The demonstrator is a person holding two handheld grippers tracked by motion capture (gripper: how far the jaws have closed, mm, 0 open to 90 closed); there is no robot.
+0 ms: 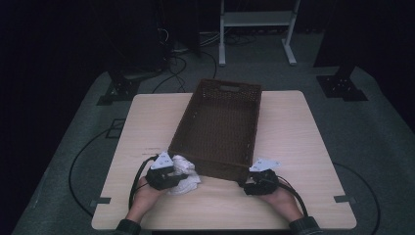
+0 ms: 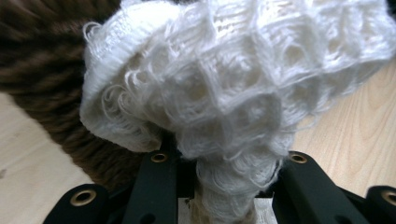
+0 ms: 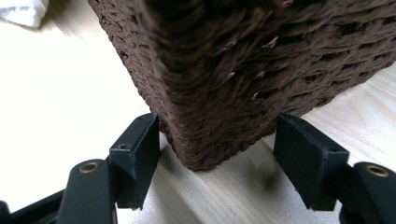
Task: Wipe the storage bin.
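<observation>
Left hand [image 1: 146, 193]: enters at lower left of the high view, forearm cut off by the bottom edge, sleeve cuff just visible. It holds the left gripper [image 1: 172, 175], pointed up-frame and to the right.

Left gripper, own view [image 2: 224, 182]: jaws narrowed onto a gathered neck of white knitted cloth [image 2: 233, 79]; the cloth balloons above the jaws across the upper frame, hiding the jaw tips. In the high view the same cloth [image 1: 185, 177] lies on the table, touching the near left corner of the basket.

Right hand [image 1: 280, 198]: lower right of the high view, forearm cut off likewise, holding the right gripper [image 1: 255, 182], pointed up-frame and left.

Right gripper, own view [image 3: 217, 147]: jaws wide apart, standing either side of the basket's near right corner [image 3: 224, 88]; whether either touches the weave cannot be told. Nothing gripped.

Basket [image 1: 220, 122]: brown woven, rectangular, centre of frame, angled slightly, handle slot in its far wall. Interior dim; contents hard to make out.

Table [image 1: 147, 122]: pale wood.

Beyond: dark floor with cables [image 1: 176, 63] and a white stand [image 1: 257, 22], upper frame, cut off by the top edge.
</observation>
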